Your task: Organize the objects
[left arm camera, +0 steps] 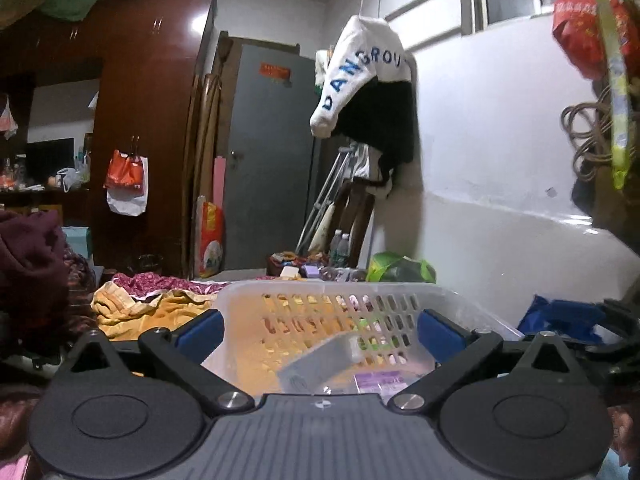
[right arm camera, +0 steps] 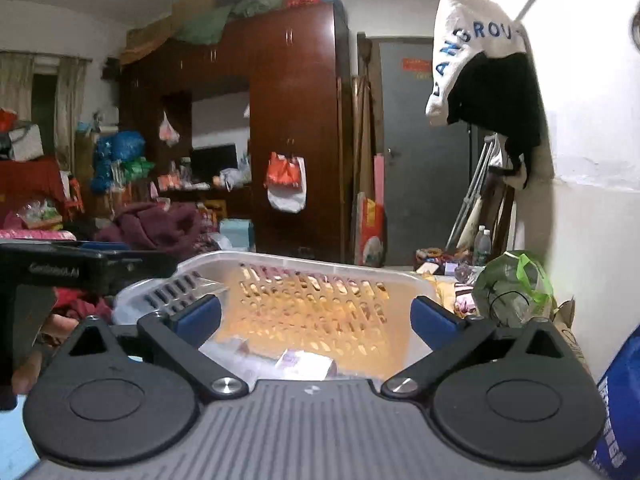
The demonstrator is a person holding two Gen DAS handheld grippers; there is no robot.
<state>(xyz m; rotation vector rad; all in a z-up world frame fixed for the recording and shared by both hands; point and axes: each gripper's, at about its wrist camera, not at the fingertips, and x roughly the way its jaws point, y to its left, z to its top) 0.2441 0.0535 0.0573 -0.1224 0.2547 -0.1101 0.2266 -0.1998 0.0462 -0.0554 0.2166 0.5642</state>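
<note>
A translucent white plastic basket (left arm camera: 320,288) with slotted walls sits right ahead of my left gripper (left arm camera: 320,328). The gripper's blue pads (left arm camera: 200,330) stand wide open, with nothing pressed between them. Inside the basket a pale box (left arm camera: 316,364) leans tilted beside a purple box (left arm camera: 380,384). In the right wrist view the same basket (right arm camera: 300,260) lies ahead of my right gripper (right arm camera: 316,316), which is also wide open and empty. The purple box (right arm camera: 304,362) lies on the basket floor just beyond it. The left gripper's black body (right arm camera: 80,268) shows at the left edge.
A yellow cloth (left arm camera: 132,312) and a maroon garment (left arm camera: 28,272) lie left of the basket. A green bag (right arm camera: 512,288) and a blue bag (right arm camera: 624,400) sit to its right by the white wall (right arm camera: 592,240). A dark wardrobe (right arm camera: 296,120) and grey door (right arm camera: 424,152) stand behind.
</note>
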